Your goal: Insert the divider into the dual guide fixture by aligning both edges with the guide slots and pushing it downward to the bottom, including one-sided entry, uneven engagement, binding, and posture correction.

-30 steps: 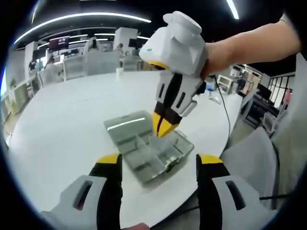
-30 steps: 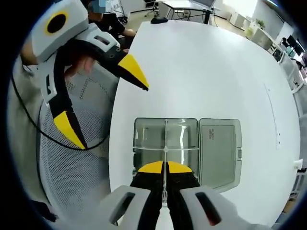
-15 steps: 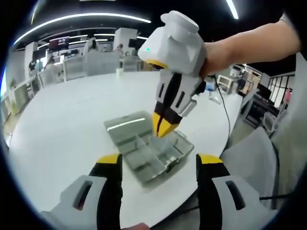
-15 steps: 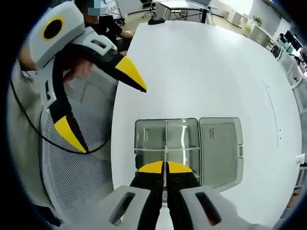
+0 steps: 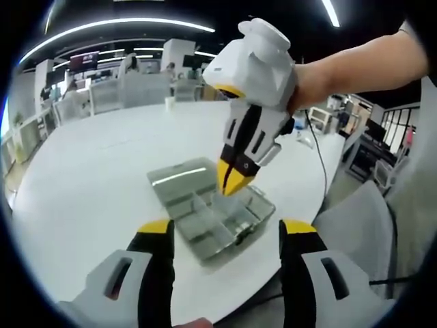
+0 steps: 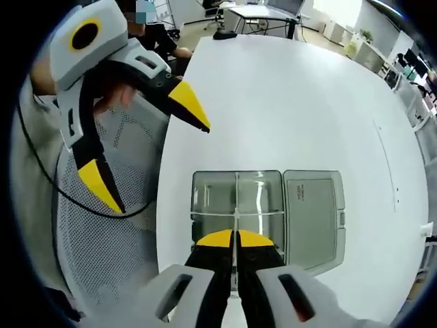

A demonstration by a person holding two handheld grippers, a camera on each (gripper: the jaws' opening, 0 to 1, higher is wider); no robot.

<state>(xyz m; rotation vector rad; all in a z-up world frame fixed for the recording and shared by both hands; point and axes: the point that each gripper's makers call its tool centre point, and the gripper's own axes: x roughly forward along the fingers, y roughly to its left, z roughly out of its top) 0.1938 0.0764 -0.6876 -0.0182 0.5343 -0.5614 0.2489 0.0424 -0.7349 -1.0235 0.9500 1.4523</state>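
A clear plastic compartment box (image 6: pixel 213 198) lies open on the white table (image 6: pixel 287 96), its lid (image 6: pixel 311 212) flat beside it. My right gripper (image 6: pixel 235 238) is shut on a thin clear divider (image 6: pixel 236 205). The divider shows edge-on along the box's middle line, crossing a clear partition. In the left gripper view the right gripper (image 5: pixel 234 182) points down into the box (image 5: pixel 205 222), with the divider's lower edge hidden by the jaws. My left gripper (image 5: pixel 226 229) is open and holds nothing, hovering near the table edge in front of the box. It appears in the right gripper view as the left gripper (image 6: pixel 147 154).
The round table's edge (image 5: pixel 259 301) runs just below the box. A mesh chair (image 6: pixel 102 246) stands beside the table, with a black cable hanging over it. A person's hand (image 5: pixel 341 68) holds the right gripper. Desks and chairs stand far off.
The right gripper has tipped and shifted very slightly over the box, still shut on the divider. The box and the left gripper stay where they were.
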